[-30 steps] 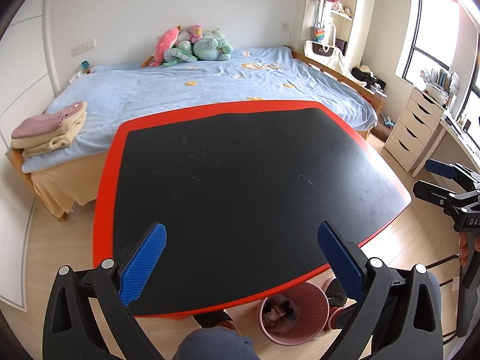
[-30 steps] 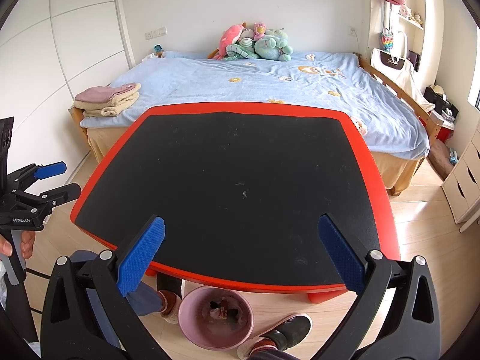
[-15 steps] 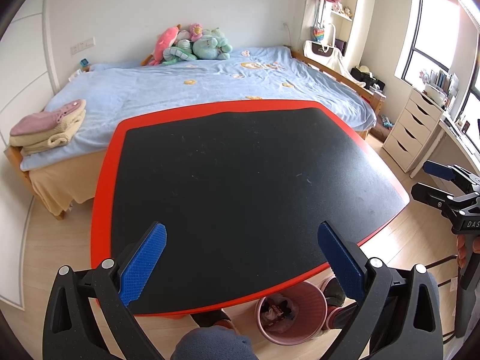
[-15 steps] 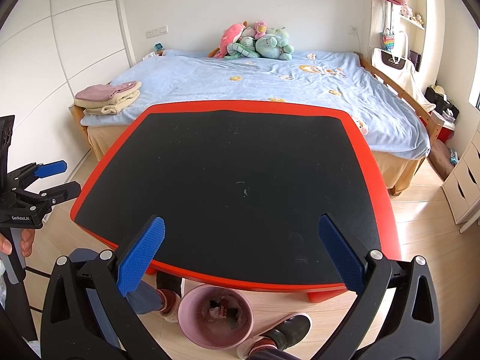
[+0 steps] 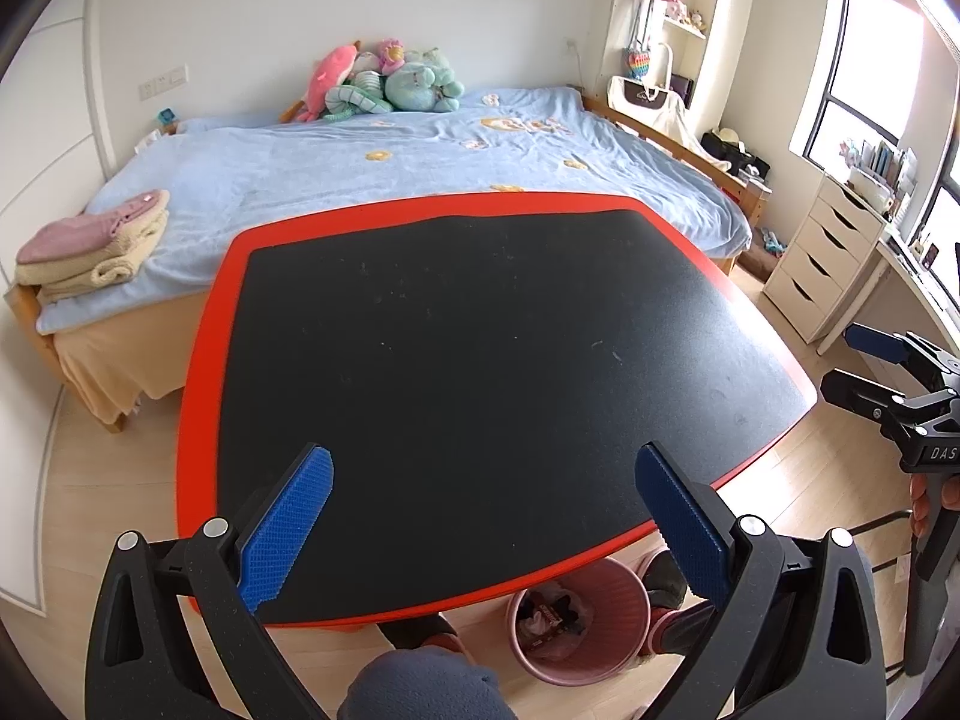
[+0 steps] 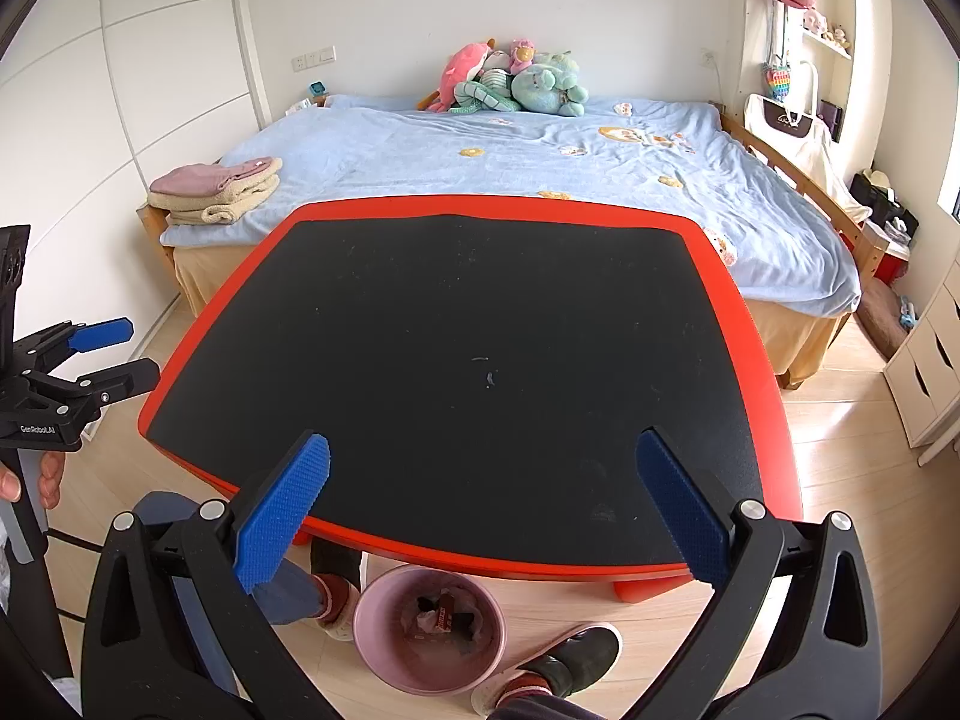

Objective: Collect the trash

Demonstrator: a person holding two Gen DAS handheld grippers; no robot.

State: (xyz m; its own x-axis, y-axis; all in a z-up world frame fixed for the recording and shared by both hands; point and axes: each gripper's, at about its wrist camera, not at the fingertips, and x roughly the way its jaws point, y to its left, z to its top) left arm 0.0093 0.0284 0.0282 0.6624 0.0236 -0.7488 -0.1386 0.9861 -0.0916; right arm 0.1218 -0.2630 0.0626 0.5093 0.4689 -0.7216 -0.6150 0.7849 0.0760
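- Both grippers are held above the near edge of the counter (image 6: 744, 336), a red-rimmed top covered by a black mat (image 6: 480, 360).
- The left gripper (image 5: 486, 516) is spread wide with nothing between its blue pads; same deal for the right gripper (image 6: 480, 510), jaws well apart and empty.
- The trash that can be made out is already sitting in the pink wastebasket (image 6: 429, 630), which is parked on the floor just under the counter's near edge, between the person's slippered feet. Wrappers and crumpled bits are seen inside it.
- On the mat itself only a couple of tiny specks (image 6: 489, 378) near the middle are spotted, too small to tell what they are, tbh. Nothing graspable is seen up there.
- So the collecting step looks pretty much wrapped up, or a fresh search for leftovers is in hand. That's a guess from how bare the mat is.
- If the specks count as trash, a careful descent and a very fine pinch flat against the mat is called for next, and thin crumbs like that are easily missed by wide pads.
- Otherwise a scan of the floor around the wastebasket is probably what's needed.
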